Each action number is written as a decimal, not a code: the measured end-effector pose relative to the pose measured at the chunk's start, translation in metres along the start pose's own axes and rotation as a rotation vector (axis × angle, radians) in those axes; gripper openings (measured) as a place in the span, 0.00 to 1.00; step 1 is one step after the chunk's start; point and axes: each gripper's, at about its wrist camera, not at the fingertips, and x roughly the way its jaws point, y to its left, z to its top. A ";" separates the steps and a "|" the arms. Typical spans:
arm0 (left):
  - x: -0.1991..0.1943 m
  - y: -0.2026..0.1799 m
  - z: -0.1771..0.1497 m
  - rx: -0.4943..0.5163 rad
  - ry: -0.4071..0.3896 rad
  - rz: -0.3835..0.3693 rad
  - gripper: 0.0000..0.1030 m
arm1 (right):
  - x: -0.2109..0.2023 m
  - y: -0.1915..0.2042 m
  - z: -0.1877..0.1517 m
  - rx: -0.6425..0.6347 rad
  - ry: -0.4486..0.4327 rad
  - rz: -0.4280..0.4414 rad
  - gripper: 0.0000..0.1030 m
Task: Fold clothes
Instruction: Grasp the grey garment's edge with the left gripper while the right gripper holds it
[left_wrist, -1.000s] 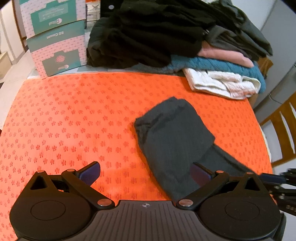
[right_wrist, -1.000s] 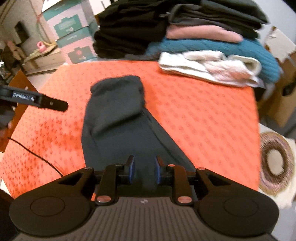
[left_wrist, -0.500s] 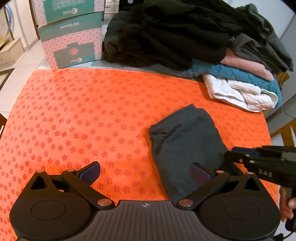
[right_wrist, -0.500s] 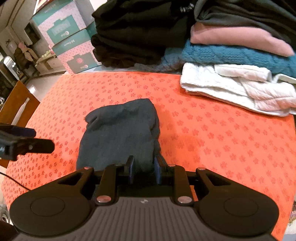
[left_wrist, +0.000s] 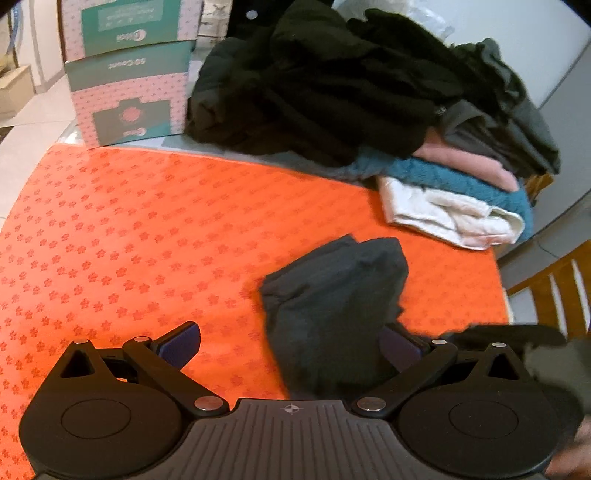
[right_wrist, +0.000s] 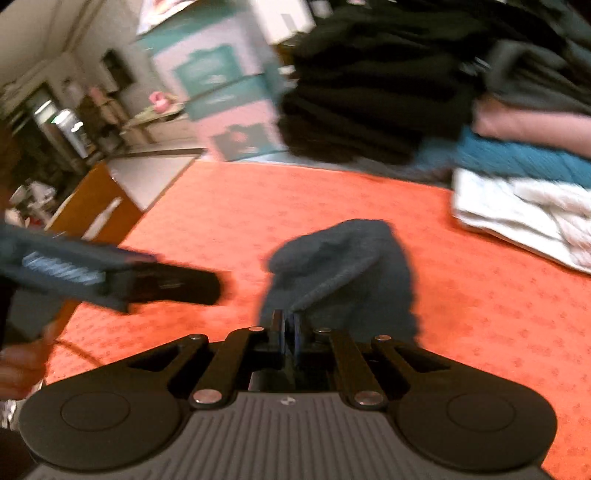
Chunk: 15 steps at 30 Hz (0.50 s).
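A dark grey garment (left_wrist: 332, 295) lies bunched on the orange patterned tablecloth (left_wrist: 147, 221). In the right wrist view a fold of the garment (right_wrist: 343, 258) rises to my right gripper (right_wrist: 290, 325), whose jaws are closing, with the pads pinched on that fold. My left gripper (left_wrist: 290, 343) stands wide open just above the cloth, its right pad over the garment's near edge and nothing gripped. The left gripper (right_wrist: 110, 273) shows blurred at the left of the right wrist view. At the lower right of the left wrist view, the right gripper (left_wrist: 517, 336) is a dark blur.
At the table's back a heap of black clothes (left_wrist: 332, 92) lies beside a folded stack with a white piece (left_wrist: 443, 210) at the bottom. Two pink-and-teal boxes (left_wrist: 129, 74) stand at the back left. A wooden chair (left_wrist: 561, 288) is off the right edge.
My right gripper has carried the garment's near end toward the far end, so the garment is shorter and bunched. Its jaws have come together on the fold. The left gripper stayed open.
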 end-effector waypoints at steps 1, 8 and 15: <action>0.000 -0.001 0.000 0.001 0.002 -0.009 1.00 | 0.001 0.010 -0.001 -0.022 -0.003 0.005 0.05; 0.013 0.008 -0.007 -0.037 0.058 -0.054 0.81 | 0.010 0.061 -0.015 -0.104 0.033 0.047 0.05; 0.017 0.047 -0.031 -0.112 0.087 -0.021 0.08 | 0.002 0.089 -0.030 -0.167 0.107 0.113 0.06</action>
